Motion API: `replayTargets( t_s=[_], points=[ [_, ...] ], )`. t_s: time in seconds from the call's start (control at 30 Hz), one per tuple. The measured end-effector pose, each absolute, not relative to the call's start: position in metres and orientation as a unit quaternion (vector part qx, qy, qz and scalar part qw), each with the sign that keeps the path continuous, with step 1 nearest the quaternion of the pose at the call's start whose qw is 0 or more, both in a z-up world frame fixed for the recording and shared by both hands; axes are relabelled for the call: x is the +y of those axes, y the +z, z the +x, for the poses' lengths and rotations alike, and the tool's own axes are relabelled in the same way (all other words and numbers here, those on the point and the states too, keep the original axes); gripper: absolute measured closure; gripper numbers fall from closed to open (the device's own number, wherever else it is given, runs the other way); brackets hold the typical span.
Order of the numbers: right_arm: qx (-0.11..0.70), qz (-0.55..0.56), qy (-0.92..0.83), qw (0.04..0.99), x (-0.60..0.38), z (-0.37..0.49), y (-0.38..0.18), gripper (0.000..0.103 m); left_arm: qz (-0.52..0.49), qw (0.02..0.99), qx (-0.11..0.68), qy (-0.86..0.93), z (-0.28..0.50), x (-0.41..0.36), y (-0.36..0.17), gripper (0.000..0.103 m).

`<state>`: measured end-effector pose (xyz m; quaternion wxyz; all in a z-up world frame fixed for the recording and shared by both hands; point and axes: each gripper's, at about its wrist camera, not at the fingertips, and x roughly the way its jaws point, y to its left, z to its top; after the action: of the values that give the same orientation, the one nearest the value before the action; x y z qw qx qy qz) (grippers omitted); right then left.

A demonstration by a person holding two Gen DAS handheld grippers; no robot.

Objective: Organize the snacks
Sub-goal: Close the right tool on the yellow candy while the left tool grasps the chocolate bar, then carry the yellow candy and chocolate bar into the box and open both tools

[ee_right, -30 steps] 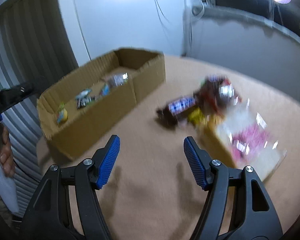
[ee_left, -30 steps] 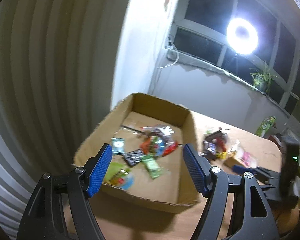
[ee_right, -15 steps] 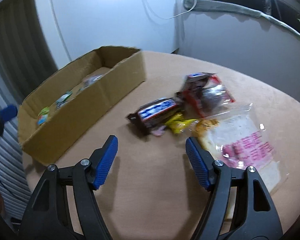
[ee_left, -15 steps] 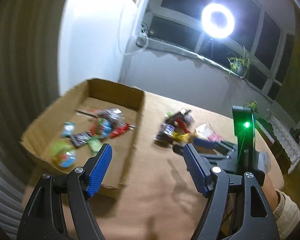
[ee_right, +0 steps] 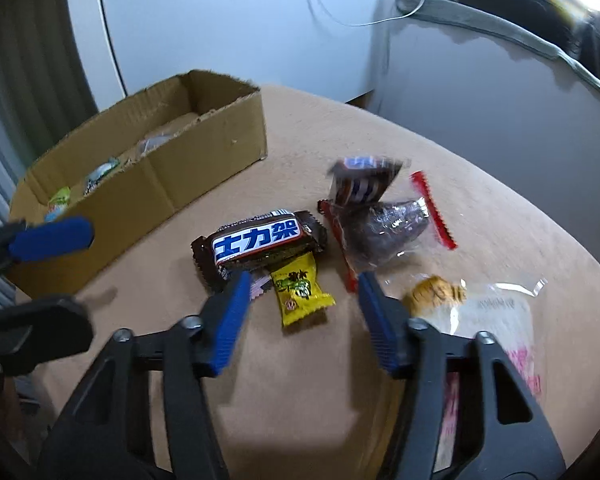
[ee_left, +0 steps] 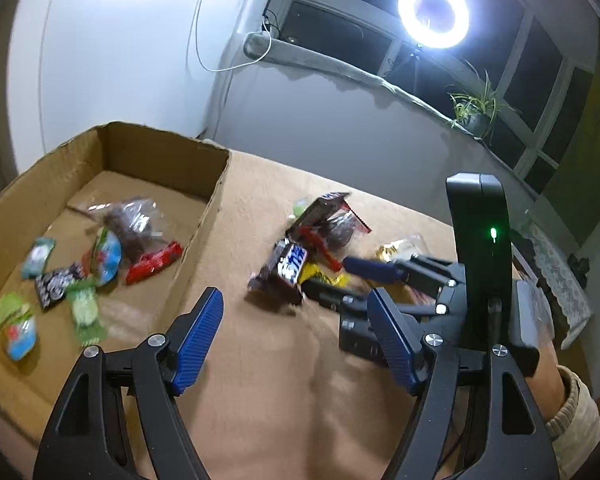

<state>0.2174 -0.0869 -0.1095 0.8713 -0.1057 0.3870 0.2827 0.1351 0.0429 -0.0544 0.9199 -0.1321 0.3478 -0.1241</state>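
the right gripper [ee_right: 302,300] is lowered over the loose pile, its jaws closing around the yellow candy [ee_right: 300,292], which lies between them, not yet pinched, just below the brown chocolate bar [ee_right: 260,240]; the pads are set astride it so it can be lifted alone. the left gripper [ee_left: 296,336] is held apart and empty, with the cardboard box [ee_left: 204,216] at its ten o'clock, already stocked with snacks

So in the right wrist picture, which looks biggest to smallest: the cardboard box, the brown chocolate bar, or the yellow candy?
1. cardboard box
2. brown chocolate bar
3. yellow candy, though it lies nearest the camera
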Motion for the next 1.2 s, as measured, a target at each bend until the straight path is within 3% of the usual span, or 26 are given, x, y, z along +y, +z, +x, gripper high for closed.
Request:
replayTargets(
  t_s=[0.03, 0.1, 0.7, 0.83, 0.87, 0.97, 1.03, 1.2],
  points=[
    [0.389, -0.107, 0.289, 0.868, -0.086, 0.220, -0.111, 0.056, -0.134, 0.919, 0.349, -0.123, 0.138, 0.042, -0.055, 0.028],
    [0.395, -0.106, 0.301, 0.861, -0.085, 0.222, -0.114, 0.079, -0.133, 0.922, 0.343, -0.121, 0.142, 0.040, -0.055, 0.028],
    [0.386, -0.045, 0.289, 0.875, -0.131, 0.194, -0.114, 0.079, 0.015, 0.936, 0.323, -0.138, 0.176, -0.010, -0.058, 0.031],
    [0.385, -0.041, 0.290, 0.875, -0.132, 0.194, -0.114, 0.079, 0.024, 0.923, 0.359, -0.135, 0.196, -0.012, -0.073, 0.031],
    [0.384, -0.039, 0.291, 0.875, -0.132, 0.194, -0.114, 0.079, 0.017, 0.916, 0.378, -0.132, 0.204, -0.009, -0.080, 0.032],
    [0.382, -0.034, 0.294, 0.875, -0.136, 0.193, -0.114, 0.079, -0.007, 0.904, 0.406, -0.135, 0.212, -0.002, -0.088, 0.050],
    [0.382, -0.030, 0.295, 0.875, -0.138, 0.193, -0.114, 0.079, -0.023, 0.899, 0.417, -0.132, 0.215, 0.005, -0.091, 0.075],
    [0.381, -0.028, 0.296, 0.876, -0.140, 0.193, -0.114, 0.079, -0.024, 0.898, 0.416, -0.139, 0.212, 0.004, -0.092, 0.076]
  ],
)
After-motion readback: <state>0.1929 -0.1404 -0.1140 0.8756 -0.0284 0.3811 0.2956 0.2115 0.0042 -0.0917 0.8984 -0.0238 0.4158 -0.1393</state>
